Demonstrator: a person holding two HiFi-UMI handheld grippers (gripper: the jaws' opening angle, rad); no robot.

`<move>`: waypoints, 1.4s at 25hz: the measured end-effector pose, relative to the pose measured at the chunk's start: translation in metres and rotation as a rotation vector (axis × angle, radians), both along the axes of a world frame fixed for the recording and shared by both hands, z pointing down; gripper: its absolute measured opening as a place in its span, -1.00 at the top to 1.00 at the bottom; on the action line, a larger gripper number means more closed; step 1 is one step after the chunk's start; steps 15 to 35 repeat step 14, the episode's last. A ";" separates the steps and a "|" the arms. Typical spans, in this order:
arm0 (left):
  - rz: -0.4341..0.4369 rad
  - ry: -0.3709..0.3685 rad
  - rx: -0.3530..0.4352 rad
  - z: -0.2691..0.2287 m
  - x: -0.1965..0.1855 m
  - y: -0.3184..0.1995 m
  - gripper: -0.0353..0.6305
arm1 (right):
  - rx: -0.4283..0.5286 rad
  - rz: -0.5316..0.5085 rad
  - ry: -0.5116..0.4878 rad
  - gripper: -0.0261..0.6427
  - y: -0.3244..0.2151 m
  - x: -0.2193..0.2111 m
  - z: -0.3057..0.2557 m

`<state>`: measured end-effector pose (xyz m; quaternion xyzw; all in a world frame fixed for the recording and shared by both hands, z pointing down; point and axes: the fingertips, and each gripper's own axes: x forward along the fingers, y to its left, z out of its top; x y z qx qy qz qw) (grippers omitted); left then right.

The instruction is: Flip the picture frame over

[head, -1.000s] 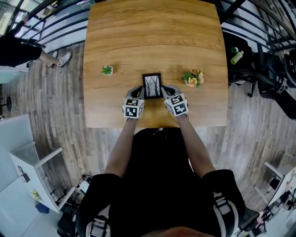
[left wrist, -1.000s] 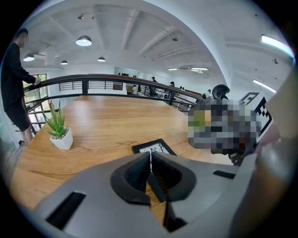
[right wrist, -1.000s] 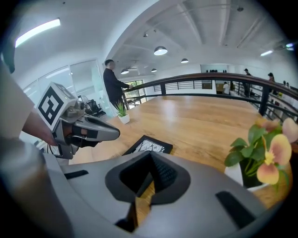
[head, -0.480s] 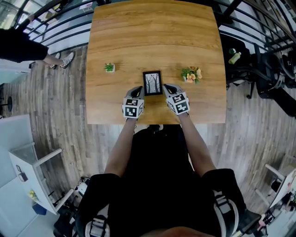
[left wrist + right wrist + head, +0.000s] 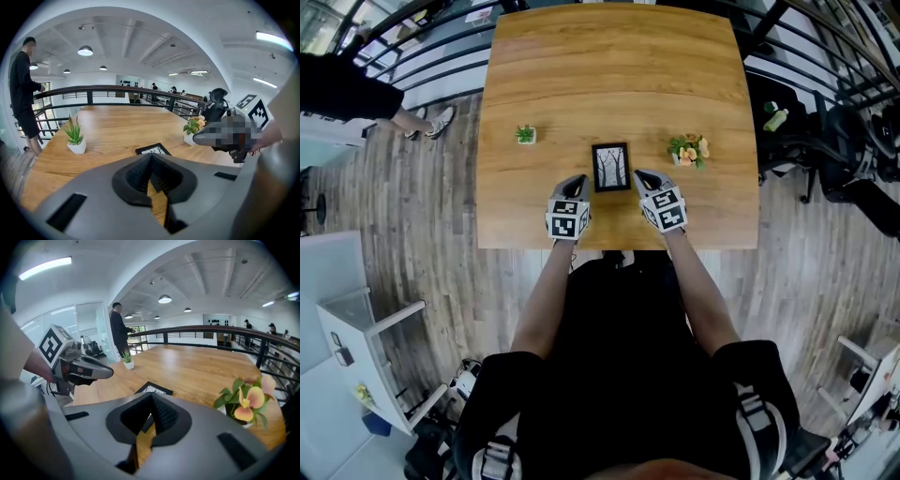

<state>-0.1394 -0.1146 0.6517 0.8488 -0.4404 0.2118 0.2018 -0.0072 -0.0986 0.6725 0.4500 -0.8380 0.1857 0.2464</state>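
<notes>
Currently frame (image 5: 610, 167) lies flat on counter (image 5: 609, 75), picture centre, printed face up. My left tongs (image 5: 577, 179) and right tongs (image 5: 640, 175) both pressed together, empty, flanking frame's lower corners. Nothing gripped; my guess: flip either already finished or wholly ahead.

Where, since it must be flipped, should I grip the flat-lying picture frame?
Probably by its long side edges: the picture frame lies flat, picture up, on the table, so only its thin rim offers a hold. Come in low from left and right, where the left gripper and right gripper hover, shut.
</notes>
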 end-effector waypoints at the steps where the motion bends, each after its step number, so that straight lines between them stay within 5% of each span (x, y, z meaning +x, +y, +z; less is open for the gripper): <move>1: 0.001 0.000 -0.001 0.000 0.000 0.001 0.83 | 0.002 0.000 0.001 0.91 0.001 0.000 -0.001; 35: 0.021 0.006 -0.002 -0.002 -0.002 0.009 0.83 | -0.003 0.020 0.010 0.91 0.019 0.002 0.000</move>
